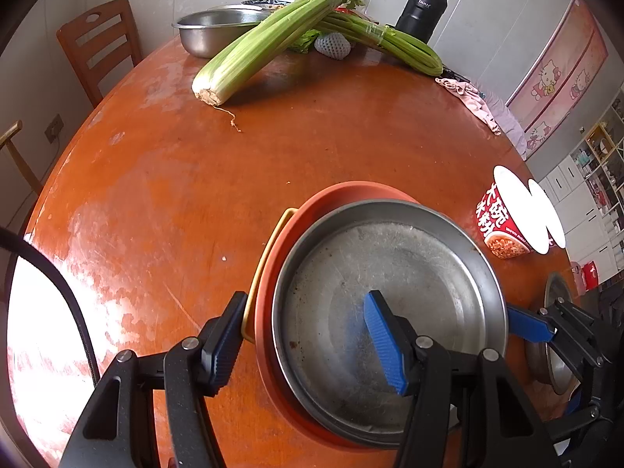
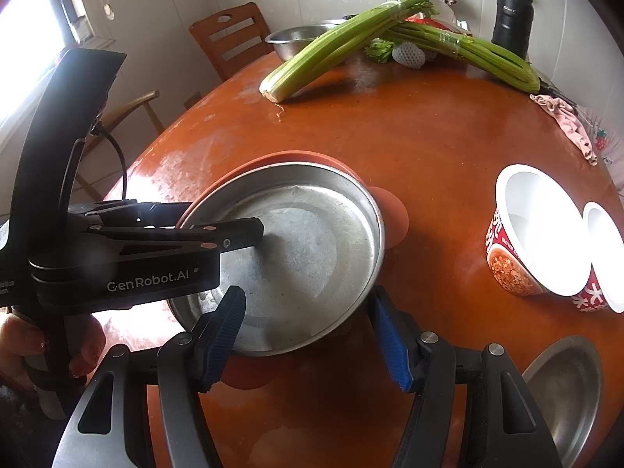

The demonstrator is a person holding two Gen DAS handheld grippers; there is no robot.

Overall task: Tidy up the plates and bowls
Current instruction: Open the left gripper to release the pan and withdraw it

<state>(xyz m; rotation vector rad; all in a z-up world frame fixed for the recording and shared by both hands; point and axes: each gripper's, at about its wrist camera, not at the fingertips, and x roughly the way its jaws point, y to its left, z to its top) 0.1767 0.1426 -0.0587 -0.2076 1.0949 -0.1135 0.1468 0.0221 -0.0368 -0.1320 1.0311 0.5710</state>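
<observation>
A steel plate [image 1: 390, 312] is sitting on an orange plate [image 1: 280, 234] on the worn orange table [image 1: 156, 195]. Left claw [image 1: 308, 343] and right claw [image 2: 312, 339] are straddling its rim, unclenched. Celery [image 1: 269, 39] is lying by the wall.

Home dining room: celery-strewn table [image 1: 312, 148]

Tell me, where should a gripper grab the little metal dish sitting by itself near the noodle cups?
Probably by its thin raised rim. The little metal dish lies flat and shallow on the table, too wide to span, so one finger would go inside, one outside. Come from its near edge, since the noodle cups stand behind it.
</observation>
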